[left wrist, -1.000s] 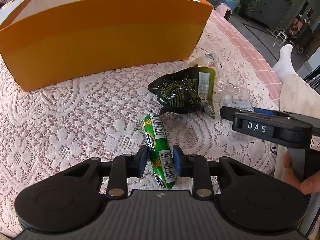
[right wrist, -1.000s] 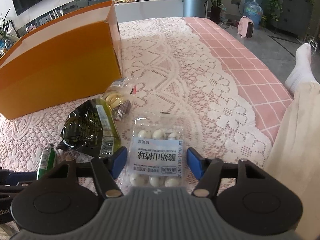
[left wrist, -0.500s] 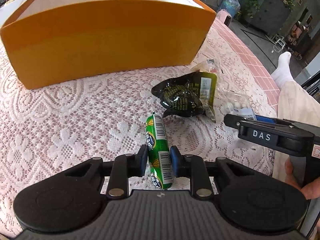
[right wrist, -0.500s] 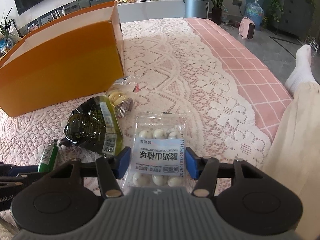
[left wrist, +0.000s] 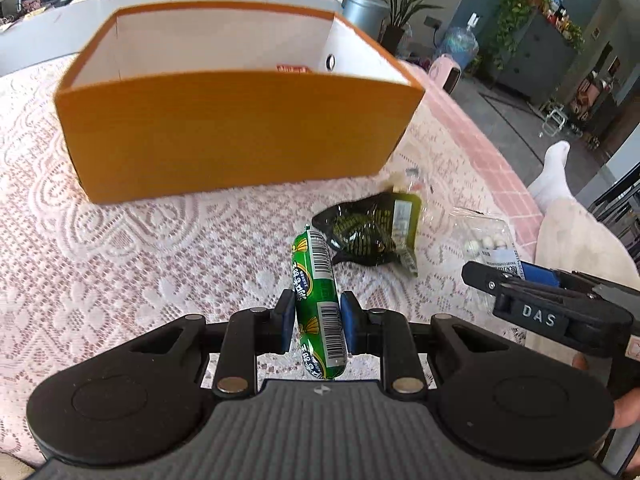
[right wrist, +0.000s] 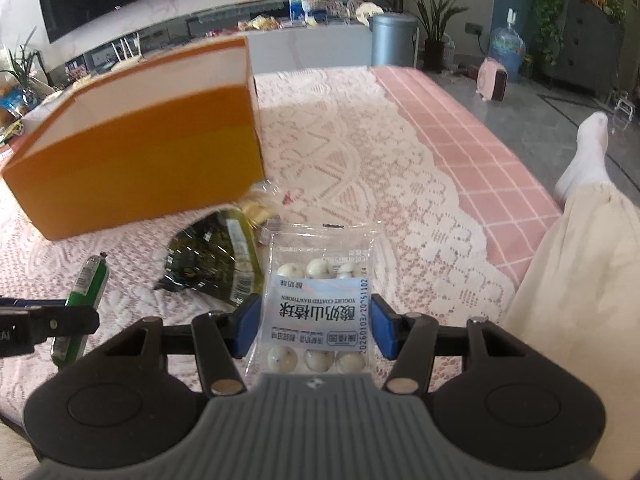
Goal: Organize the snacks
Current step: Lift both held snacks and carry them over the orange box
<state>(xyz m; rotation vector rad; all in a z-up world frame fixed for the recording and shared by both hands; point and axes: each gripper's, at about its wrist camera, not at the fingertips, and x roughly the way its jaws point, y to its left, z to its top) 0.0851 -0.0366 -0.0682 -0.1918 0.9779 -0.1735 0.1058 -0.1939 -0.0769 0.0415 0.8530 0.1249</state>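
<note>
My left gripper (left wrist: pixel 314 322) is shut on a green sausage stick (left wrist: pixel 318 300) and holds it above the lace tablecloth. My right gripper (right wrist: pixel 316 326) is shut on a clear pack of white yogurt hawthorn balls (right wrist: pixel 318 300), lifted off the cloth. The right gripper also shows in the left wrist view (left wrist: pixel 520 284). The open orange box (left wrist: pixel 224 132) stands beyond, white inside, with something red lying in it. A dark green snack bag (left wrist: pixel 372 228) lies between the grippers and the box; it also shows in the right wrist view (right wrist: pixel 216 264).
A small clear snack packet (right wrist: pixel 256 208) lies by the box's near right corner. The lace cloth (left wrist: pixel 120 264) covers the pink checked table (right wrist: pixel 460 136). The person's leg and white sock (right wrist: pixel 584 160) are at the table's right edge.
Both grippers closed on their snacks and rose. The sausage stick and the hawthorn ball pack came off the cloth, and the box's inside came into view.
</note>
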